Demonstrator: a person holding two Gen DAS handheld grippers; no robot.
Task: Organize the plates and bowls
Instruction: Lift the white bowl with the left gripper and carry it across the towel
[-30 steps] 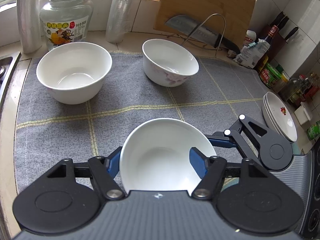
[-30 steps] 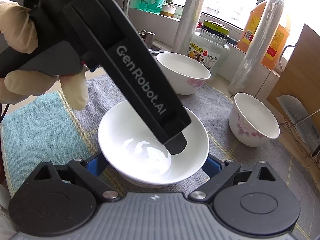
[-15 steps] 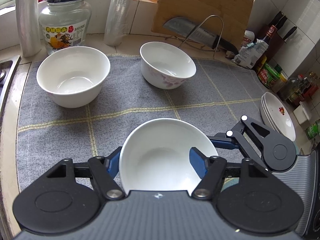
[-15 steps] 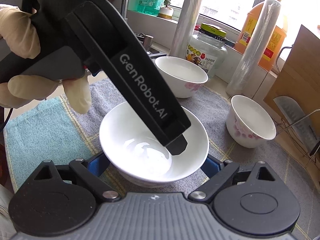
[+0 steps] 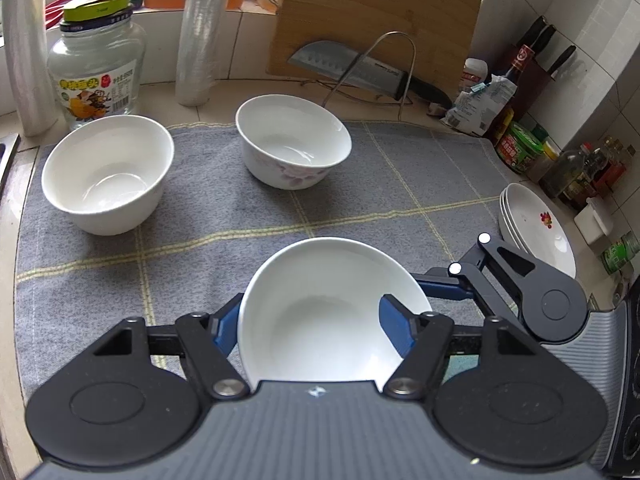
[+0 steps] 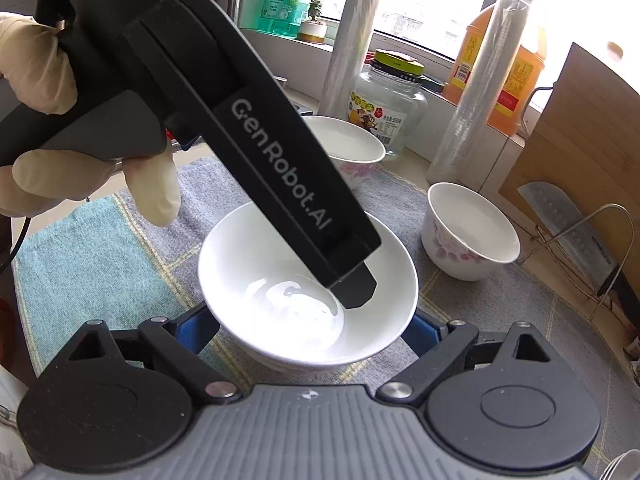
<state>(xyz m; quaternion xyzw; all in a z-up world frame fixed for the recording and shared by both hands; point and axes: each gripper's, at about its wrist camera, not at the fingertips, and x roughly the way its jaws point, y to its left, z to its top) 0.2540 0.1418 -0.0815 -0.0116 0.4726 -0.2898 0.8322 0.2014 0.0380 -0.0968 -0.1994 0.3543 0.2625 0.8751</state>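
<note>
A plain white bowl sits between the blue pads of my left gripper, which is shut on it: one pad outside the left wall, the other inside. In the right wrist view this bowl lies low over the cloth. The left gripper's fingertip dips into it. My right gripper spans the bowl, its pads against both sides, and its blue finger meets the bowl's right edge. I cannot tell whether the bowl touches the cloth. Farther back stand a plain bowl and a floral bowl.
A grey checked cloth covers the counter. Stacked plates lie at its right edge. Behind stand a glass jar, film rolls, a cleaver on a wire stand, a cutting board and bottles. A gloved hand holds the left gripper.
Both grippers have shifted slightly to the right together, still holding the white bowl. The two far bowls now sit a little further left in both views.
</note>
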